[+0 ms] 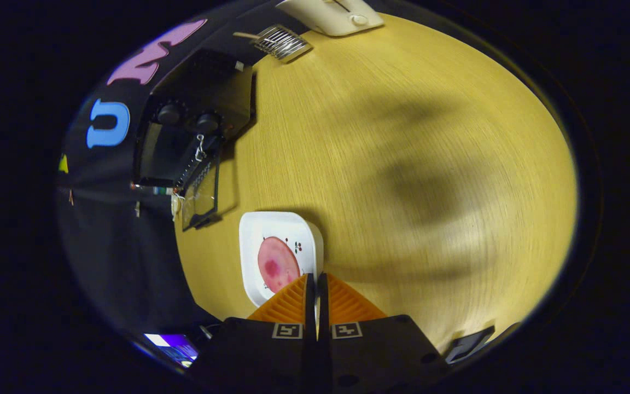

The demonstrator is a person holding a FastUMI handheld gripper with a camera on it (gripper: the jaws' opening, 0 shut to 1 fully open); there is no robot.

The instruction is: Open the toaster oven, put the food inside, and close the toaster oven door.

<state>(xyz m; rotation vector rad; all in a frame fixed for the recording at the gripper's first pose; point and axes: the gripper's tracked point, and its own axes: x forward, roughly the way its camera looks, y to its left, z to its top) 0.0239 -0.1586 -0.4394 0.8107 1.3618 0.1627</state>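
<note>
The tool hangs over a pale yellow wood-grain counter, its two fingers drawn together with only a thin slit between them and nothing held. Just ahead of the fingertips, and partly covered by them, sits a white square plate with rounded corners. On the plate lies a round pink slice of food with a darker red patch; small dark printed marks decorate the plate beside it.

Beyond the plate, against the black cloth wall, stands a black toaster oven with two round knobs. Its glass door hangs open, swung out toward the plate, and a small metal chain or hook dangles near the door's top corner.

Farther along the counter's far edge lies a metal wire rack, and just past that a cream-coloured appliance with a round button. Soft dark shadows fall across the middle of the counter.
</note>
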